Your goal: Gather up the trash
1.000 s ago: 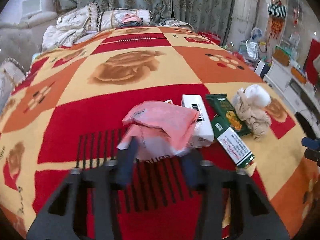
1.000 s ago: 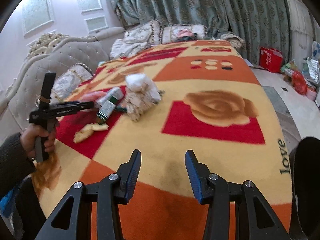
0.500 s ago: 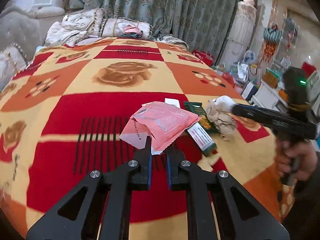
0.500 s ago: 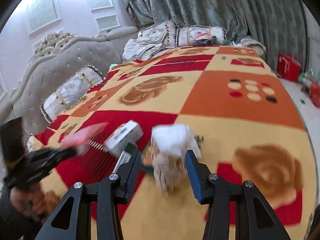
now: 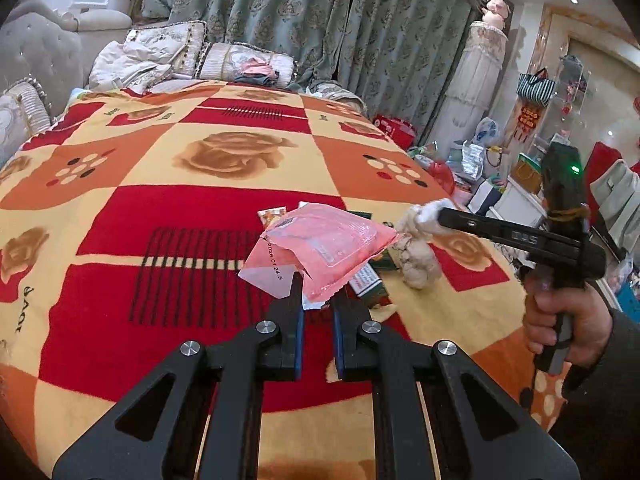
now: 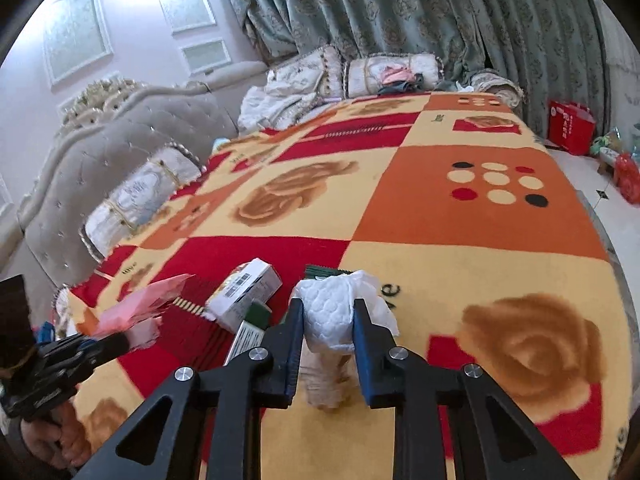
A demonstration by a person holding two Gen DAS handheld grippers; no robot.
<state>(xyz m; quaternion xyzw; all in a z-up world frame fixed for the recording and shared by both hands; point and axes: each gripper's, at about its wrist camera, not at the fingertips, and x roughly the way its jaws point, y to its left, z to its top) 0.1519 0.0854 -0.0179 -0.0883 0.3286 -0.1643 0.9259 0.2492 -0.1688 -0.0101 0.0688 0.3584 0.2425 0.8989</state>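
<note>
Left gripper (image 5: 316,300), frame centre: I now have jaws clamped on pink packet (image 5: 324,248), lifted clear of blanket (image 5: 180,216). Right gripper (image 6: 326,312): jaws closing onto tissue wad (image 6: 332,308), since a second ago. White box (image 6: 244,294), green packs remain, lower left.

Left gripper (image 5: 316,300): jaws clamped tight on pink wrapper (image 5: 320,246), angled downward. Right gripper (image 6: 328,320): jaws closing, white tissue wad (image 6: 334,316) between them, pads touching its sides. Right hand (image 5: 568,324) wrapped round handle, sleeve dark.
</note>
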